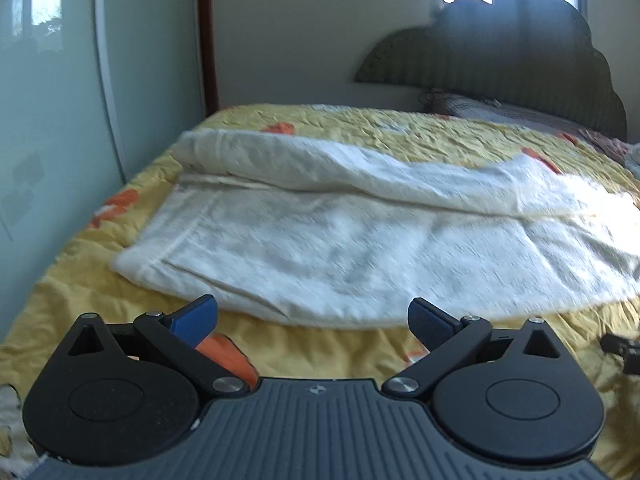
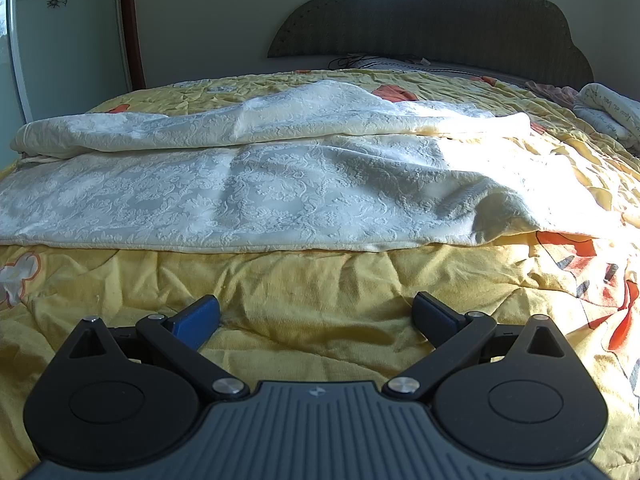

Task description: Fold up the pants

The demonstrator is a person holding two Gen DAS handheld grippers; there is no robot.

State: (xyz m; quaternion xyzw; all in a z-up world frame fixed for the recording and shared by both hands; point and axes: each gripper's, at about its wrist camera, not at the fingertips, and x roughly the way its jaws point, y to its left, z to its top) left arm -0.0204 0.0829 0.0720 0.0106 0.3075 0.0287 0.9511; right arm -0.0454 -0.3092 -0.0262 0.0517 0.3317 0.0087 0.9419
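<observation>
White textured pants lie across the yellow bedspread, with one leg folded over along the far side. They also show in the right wrist view. My left gripper is open and empty, just short of the pants' near edge at the waist end. My right gripper is open and empty, over bare bedspread a little before the pants' near edge.
A dark padded headboard stands at the far end. A pale wardrobe door lines the left side. A folded white cloth and a pillow lie by the headboard. A black part of the other gripper shows at right.
</observation>
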